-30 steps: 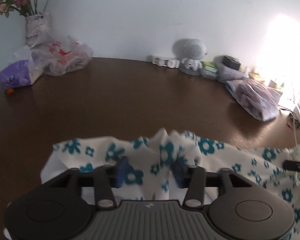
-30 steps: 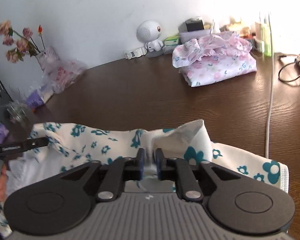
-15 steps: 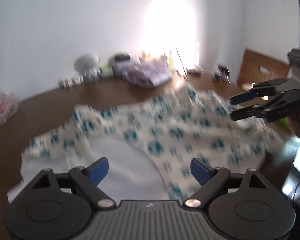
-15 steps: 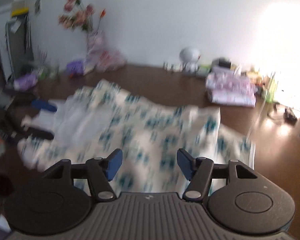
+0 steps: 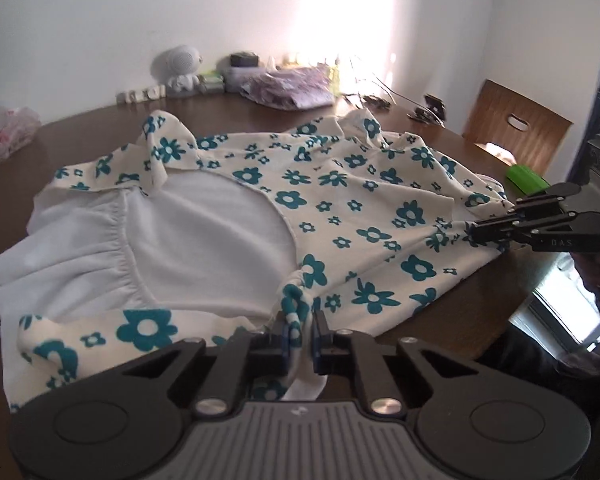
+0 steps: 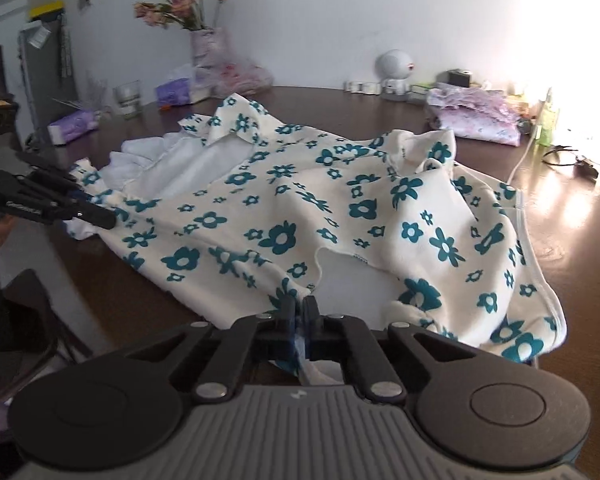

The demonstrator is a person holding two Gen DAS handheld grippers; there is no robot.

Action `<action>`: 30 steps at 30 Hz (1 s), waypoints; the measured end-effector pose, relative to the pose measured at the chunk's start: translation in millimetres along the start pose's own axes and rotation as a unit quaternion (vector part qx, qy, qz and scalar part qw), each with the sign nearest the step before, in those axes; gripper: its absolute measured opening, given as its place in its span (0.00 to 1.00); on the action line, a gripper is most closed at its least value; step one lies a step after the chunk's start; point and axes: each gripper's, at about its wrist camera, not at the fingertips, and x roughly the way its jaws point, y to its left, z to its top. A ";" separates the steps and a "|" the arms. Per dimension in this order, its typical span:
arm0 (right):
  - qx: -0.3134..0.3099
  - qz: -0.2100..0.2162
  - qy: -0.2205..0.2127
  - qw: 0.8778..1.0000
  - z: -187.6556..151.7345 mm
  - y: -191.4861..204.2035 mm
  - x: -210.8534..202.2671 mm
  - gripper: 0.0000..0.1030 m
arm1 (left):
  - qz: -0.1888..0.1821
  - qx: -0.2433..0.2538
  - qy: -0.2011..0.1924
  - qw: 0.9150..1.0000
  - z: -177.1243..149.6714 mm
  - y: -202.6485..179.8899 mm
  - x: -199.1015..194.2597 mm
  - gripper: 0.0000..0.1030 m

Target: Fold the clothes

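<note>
A cream garment with teal flowers (image 5: 340, 200) lies spread on the brown table, its white lining (image 5: 204, 232) showing on the left side; it also shows in the right wrist view (image 6: 300, 216). My left gripper (image 5: 300, 340) is shut on the garment's near edge and shows in the right wrist view (image 6: 96, 216) at the left. My right gripper (image 6: 299, 322) is shut on the near edge further right and shows in the left wrist view (image 5: 476, 232) at the right.
A folded pink garment (image 6: 480, 120) lies at the back of the table (image 6: 560, 216) near a white round speaker (image 6: 396, 68). A vase of flowers (image 6: 204, 44), tissue packs (image 6: 72, 124) and a plastic bag (image 5: 4, 132) stand at the back left. A white cable (image 6: 524, 152) runs at the right.
One second ago both grippers held the bunched garment. Half a second ago both were open above it, spread flat. Now both are shut on its near edge, at two points apart.
</note>
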 end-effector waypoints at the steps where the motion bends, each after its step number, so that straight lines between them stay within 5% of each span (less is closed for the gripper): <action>1: 0.007 0.004 -0.006 1.000 -0.3 -0.8 -3.3 0.05 | 0.007 -0.001 -0.002 1.000 1.9 0.3 -3.1 0.10; 3: 0.007 -0.001 -0.027 1.000 2.6 -2.4 -11.7 0.11 | 0.028 -0.005 -0.015 0.999 10.0 -0.6 -9.3 0.15; 5: 0.008 -0.022 -0.061 0.998 7.2 -7.7 -22.0 0.35 | 0.050 -0.008 -0.028 0.998 18.1 -1.5 -15.4 0.25; 9: 0.007 -0.088 -0.081 0.993 14.8 -20.9 -15.9 0.42 | 0.079 0.007 -0.075 0.994 47.4 -31.1 -5.4 0.51; 12: 0.017 -0.119 -0.055 0.991 12.4 -29.3 7.6 0.41 | 0.072 0.009 -0.077 0.994 66.6 -56.9 23.6 0.52; 13: 0.026 -0.117 -0.043 0.992 9.4 -31.8 14.1 0.32 | 0.070 0.017 -0.073 0.995 68.1 -64.3 33.7 0.52; 14: 0.035 -0.121 -0.042 0.991 7.2 -34.6 15.9 0.11 | 0.069 0.025 -0.070 0.995 69.6 -71.7 43.9 0.51; 16: 0.052 -0.135 -0.052 0.988 4.4 -40.3 15.0 0.01 | 0.066 0.041 -0.062 0.995 72.7 -86.4 64.1 0.51; 21: 0.101 -0.150 -0.073 0.981 0.2 -64.1 -1.4 0.02 | 0.072 0.027 -0.031 0.997 62.5 -91.9 87.5 0.51; 24: 0.105 -0.111 -0.093 0.984 8.7 -61.2 -3.5 0.24 | 0.064 0.011 -0.043 0.997 52.8 -86.1 85.3 0.54; 25: 0.096 -0.094 -0.096 0.986 13.9 -55.2 -0.8 0.47 | 0.062 0.011 -0.048 0.997 50.9 -85.5 85.2 0.55; 26: 0.078 -0.082 -0.096 0.989 19.4 -46.1 4.5 0.51 | 0.059 0.014 -0.055 0.997 48.6 -85.2 85.7 0.60; 27: 0.057 -0.082 -0.095 0.990 23.5 -37.4 12.5 0.51 | 0.054 0.021 -0.063 0.996 45.8 -85.3 86.6 0.63; 28: 0.043 -0.095 -0.088 0.991 26.5 -29.9 23.0 0.39 | 0.048 0.027 -0.072 0.996 43.0 -85.3 87.5 0.70; 29: 0.031 -0.110 -0.075 0.991 28.1 -24.9 34.3 0.10 | 0.044 0.029 -0.076 0.996 41.9 -84.9 87.9 0.71; 30: 0.024 -0.122 -0.060 0.990 28.3 -22.8 43.4 0.03 | 0.041 0.027 -0.074 0.996 42.8 -84.3 88.0 0.71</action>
